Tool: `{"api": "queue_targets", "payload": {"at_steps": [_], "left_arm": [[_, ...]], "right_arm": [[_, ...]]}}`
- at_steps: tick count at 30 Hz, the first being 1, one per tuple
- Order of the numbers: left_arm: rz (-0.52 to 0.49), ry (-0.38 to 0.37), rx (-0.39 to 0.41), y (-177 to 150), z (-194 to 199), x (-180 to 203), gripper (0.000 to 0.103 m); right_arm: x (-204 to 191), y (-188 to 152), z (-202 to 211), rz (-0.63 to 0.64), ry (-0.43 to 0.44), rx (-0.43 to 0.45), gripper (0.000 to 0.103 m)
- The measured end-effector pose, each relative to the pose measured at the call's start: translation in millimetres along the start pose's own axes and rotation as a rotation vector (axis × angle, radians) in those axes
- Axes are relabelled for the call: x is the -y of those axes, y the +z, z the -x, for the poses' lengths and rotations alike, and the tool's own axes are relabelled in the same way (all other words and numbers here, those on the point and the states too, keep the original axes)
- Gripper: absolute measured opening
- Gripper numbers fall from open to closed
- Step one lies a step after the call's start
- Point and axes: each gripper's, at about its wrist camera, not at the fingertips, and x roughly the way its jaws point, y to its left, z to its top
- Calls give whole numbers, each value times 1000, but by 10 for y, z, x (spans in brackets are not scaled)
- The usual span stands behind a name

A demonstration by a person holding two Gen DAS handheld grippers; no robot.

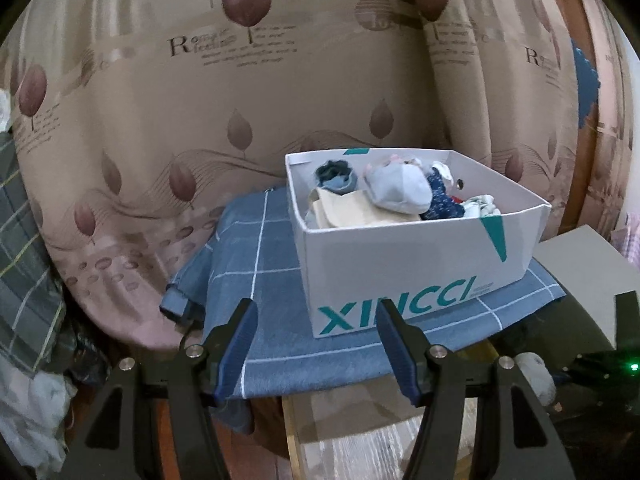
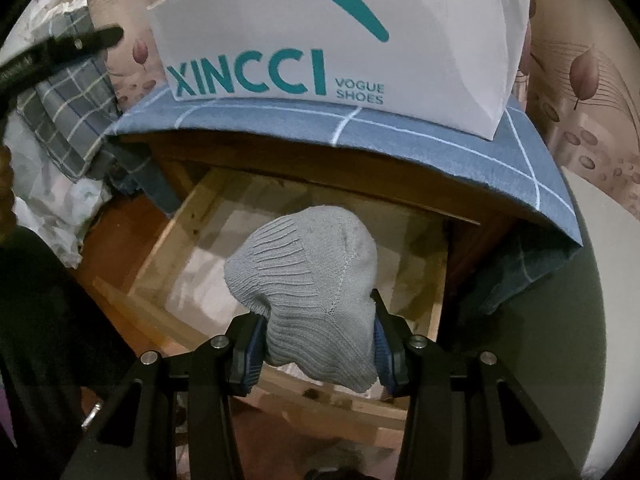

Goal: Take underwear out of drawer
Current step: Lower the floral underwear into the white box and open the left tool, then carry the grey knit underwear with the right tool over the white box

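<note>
My right gripper [image 2: 318,344] is shut on a rolled grey knit garment [image 2: 308,276] and holds it above the open wooden drawer [image 2: 152,248], whose bottom shows pale lining. My left gripper [image 1: 316,320] is open and empty, in front of a white XINCCI shoe box [image 1: 420,256] that stands on the blue checked cloth [image 1: 272,248]. The box holds several rolled garments, among them a grey one [image 1: 400,192] and a beige one [image 1: 360,210]. The box also shows in the right wrist view [image 2: 420,52], above the drawer.
A beige leaf-print curtain [image 1: 200,100] hangs behind the stand. Grey checked bedding [image 1: 24,240] lies at the left. A pale flat surface [image 1: 580,264] sits to the right. The left gripper's black finger [image 2: 80,42] shows at the upper left of the right wrist view.
</note>
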Motion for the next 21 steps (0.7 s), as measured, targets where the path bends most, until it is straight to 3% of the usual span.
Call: {"api": "queue_targets", "payload": {"at_steps": [13, 21], "left_arm": [[13, 10, 7, -71, -1, -47, 63], [-5, 24, 22, -82, 15, -15, 64]], "right_arm": [[-222, 132, 444, -15, 37, 63, 42], [-332, 394, 823, -10, 47, 138, 42]]}}
